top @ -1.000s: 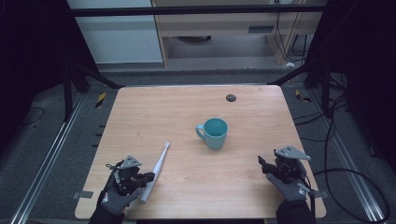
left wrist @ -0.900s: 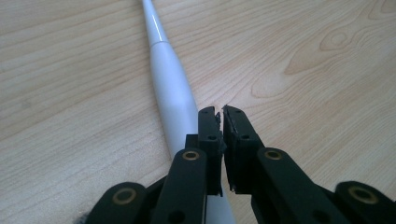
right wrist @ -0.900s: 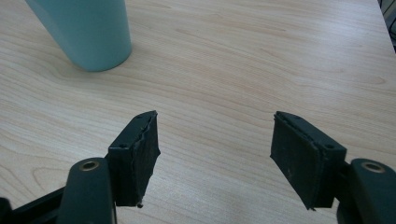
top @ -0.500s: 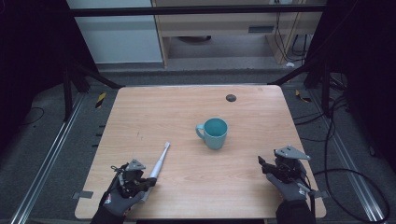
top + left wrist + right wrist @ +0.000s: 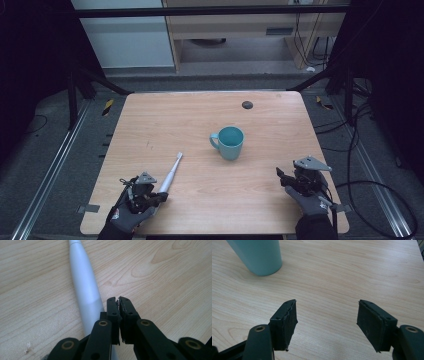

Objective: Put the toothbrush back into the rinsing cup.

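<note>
A white tapered stick (image 5: 171, 172) lies slanted on the wooden table (image 5: 165, 120) near its front left. My left gripper (image 5: 161, 196) rests at the stick's near end. In the left gripper view its jaws (image 5: 118, 300) are shut against each other with nothing between them, and the stick (image 5: 85, 285) runs past on their left side and under the left jaw. A teal mug (image 5: 229, 142) stands upright near the table's middle. My right gripper (image 5: 284, 177) sits at the front right, open and empty (image 5: 327, 315), with the mug (image 5: 259, 255) ahead to its left.
A small dark round spot (image 5: 247, 104) marks the table's far side. Dark frame legs and cables stand around the table, and a shelf unit is beyond it. Bare wood lies between the mug and both grippers.
The left gripper has shifted slightly over the stick's near end, which now shows shorter. The mug, the stick and the right gripper have kept their places.
</note>
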A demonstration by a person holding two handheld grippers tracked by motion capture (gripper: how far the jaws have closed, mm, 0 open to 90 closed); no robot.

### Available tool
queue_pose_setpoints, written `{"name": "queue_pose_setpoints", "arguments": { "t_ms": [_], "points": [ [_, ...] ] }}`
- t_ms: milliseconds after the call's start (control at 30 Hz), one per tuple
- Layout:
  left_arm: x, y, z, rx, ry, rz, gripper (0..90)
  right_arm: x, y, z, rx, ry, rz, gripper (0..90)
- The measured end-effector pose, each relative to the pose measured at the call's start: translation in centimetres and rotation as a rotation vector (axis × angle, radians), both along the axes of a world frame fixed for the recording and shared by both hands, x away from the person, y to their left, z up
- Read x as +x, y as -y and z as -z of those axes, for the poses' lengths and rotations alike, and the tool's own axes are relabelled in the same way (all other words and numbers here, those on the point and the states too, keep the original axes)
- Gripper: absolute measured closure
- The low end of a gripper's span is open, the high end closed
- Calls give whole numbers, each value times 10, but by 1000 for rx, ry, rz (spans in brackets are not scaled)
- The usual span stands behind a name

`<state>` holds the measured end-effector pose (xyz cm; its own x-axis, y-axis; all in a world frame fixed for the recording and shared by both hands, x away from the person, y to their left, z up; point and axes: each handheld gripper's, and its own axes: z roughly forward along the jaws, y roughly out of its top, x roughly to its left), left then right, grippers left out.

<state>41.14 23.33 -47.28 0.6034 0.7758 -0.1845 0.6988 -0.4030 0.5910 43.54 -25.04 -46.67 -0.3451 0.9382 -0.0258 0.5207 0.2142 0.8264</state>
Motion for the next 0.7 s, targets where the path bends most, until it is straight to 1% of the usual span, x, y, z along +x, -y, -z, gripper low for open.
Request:
{"name": "queue_pose_setpoints", "arguments": {
  "t_ms": [200,233,467,500,600,633,700],
  "points": [
    [-2,-1,1,3,-3,2,858,0,0,0,0,-3,3,321],
    [-3,-2,0,7,-9,5,858,0,0,0,-2,-3,2,321],
    [-5,-4,1,6,-11,-1,855,0,0,1,-3,-5,2,321],
    [-5,-4,1,10,-10,5,853,0,0,0,5,-10,2,321],
    [-5,-4,0,-1,-7,1,838,0,0,0,3,-9,1,321],
    [-4,-5,-2,-5,10,-1,821,0,0,0,2,-6,0,322],
    [-3,-9,-8,-24,42,-22,793,0,0,0,1,-4,1,322]
  ]
}}
